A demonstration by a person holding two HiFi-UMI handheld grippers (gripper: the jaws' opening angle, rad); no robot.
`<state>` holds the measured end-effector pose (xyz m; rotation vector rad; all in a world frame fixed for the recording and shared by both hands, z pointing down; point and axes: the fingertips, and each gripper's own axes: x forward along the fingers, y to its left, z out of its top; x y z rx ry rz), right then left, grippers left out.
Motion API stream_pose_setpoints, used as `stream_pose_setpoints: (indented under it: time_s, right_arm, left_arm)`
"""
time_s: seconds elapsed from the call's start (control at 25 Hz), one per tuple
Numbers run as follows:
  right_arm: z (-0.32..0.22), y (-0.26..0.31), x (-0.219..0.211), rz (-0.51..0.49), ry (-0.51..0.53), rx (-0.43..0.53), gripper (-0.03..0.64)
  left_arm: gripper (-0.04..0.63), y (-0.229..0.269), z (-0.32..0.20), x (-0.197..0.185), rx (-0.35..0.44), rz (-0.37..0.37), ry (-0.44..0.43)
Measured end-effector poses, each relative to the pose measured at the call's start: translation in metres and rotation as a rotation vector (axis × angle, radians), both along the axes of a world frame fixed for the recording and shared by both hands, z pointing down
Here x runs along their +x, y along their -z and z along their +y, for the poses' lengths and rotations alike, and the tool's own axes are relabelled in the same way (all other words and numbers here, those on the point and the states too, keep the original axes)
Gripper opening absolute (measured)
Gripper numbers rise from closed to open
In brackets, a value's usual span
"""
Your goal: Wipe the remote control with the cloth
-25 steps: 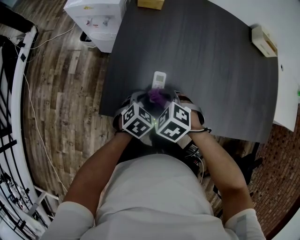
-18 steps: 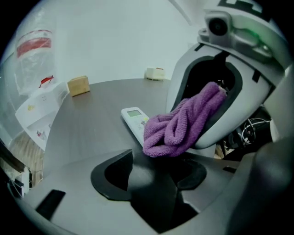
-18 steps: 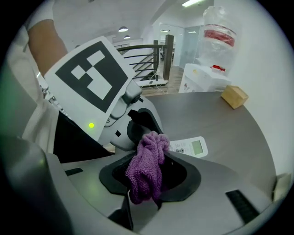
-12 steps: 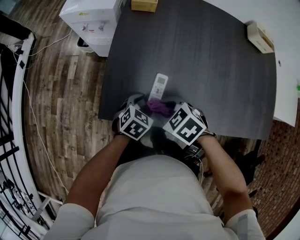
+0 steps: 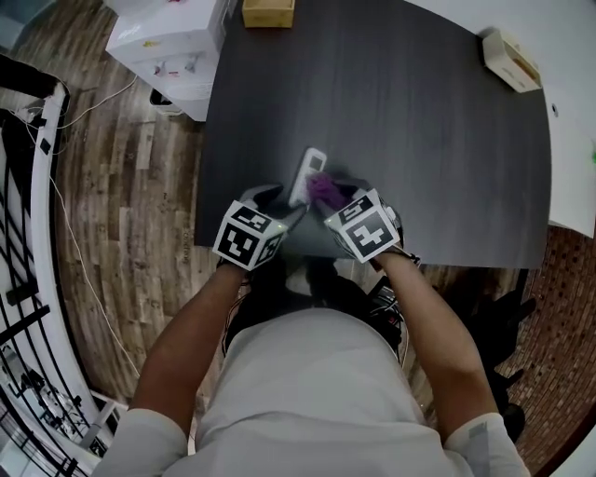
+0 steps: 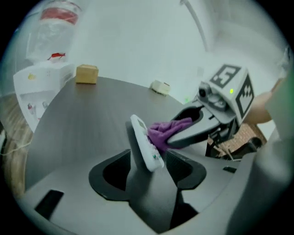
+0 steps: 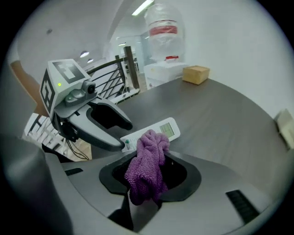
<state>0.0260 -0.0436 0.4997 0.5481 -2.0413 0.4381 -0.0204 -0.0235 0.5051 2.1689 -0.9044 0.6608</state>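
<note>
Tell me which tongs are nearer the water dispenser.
Left. The left tongs, gripping the remote, are toward the water dispenser; the right tongs, holding the cloth, farther away.

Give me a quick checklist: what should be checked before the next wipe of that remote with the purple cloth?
1. Remote control gripped firmly: ok. The left gripper clamps its lower end, and it is tilted up off the table.
2. Cloth secured: ok. It is bunched between the jaws of the right gripper.
3. Cloth touching the remote control: ok. It presses on the button face.
4. Screen end reached: not ok. It lies bare beyond the cloth.
5. How clean the buttons are: cannot tell. The cloth covers them.
6. Cardboard box out of the way: ok. It stands at the far edge.
</note>
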Motion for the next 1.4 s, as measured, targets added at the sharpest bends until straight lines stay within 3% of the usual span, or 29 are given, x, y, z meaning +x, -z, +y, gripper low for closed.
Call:
stream_pose_setpoints:
  time_s: [0.12,0.32,0.48,0.64,0.84,0.92,1.08,1.16,1.28,1.4]
  right_arm:
    - [-0.002,-0.001,0.003,-0.036,-0.043,-0.035,0.130]
    - [-0.003,-0.004,0.004,-0.060,-0.066,-0.048,0.130]
    - [-0.005,-0.006,0.008,-0.109,-0.134,-0.074,0.130]
    - [-0.008,-0.002,0.013,-0.203,-0.226,-0.125,0.130]
    - [-0.019,0.006,0.039,-0.242,-0.328,-0.102,0.130]
    - [-0.025,0.011,0.048,-0.226,-0.330,-0.062,0.130]
    - [-0.052,0.030,0.055,-0.190,-0.286,0.071,0.130]
    - [-0.069,0.040,0.050,-0.177,-0.237,0.137,0.130]
    - [-0.076,0.049,0.034,-0.176,-0.141,0.180,0.130]
    - [-0.057,0.053,0.024,-0.195,-0.094,0.173,0.129]
  left_arm:
    - [0.222,0.005,-0.017,0.008,-0.077,0.085,0.008]
    - [0.221,-0.012,-0.025,0.018,-0.240,0.104,-0.012]
    - [0.189,-0.014,-0.025,0.025,-0.346,0.227,0.032]
    - [0.112,-0.017,-0.025,0.022,-0.416,0.302,0.093]
    - [0.101,-0.017,-0.019,0.024,-0.454,0.340,0.092]
    - [0.101,-0.009,-0.015,0.026,-0.487,0.429,0.109]
    - [0.100,0.022,-0.016,0.030,-0.561,0.742,0.184]
    - [0.098,0.036,-0.016,0.032,-0.575,0.864,0.198]
    - [0.098,0.046,-0.017,0.033,-0.559,0.923,0.191]
    - [0.098,0.048,-0.020,0.031,-0.584,0.941,0.255]
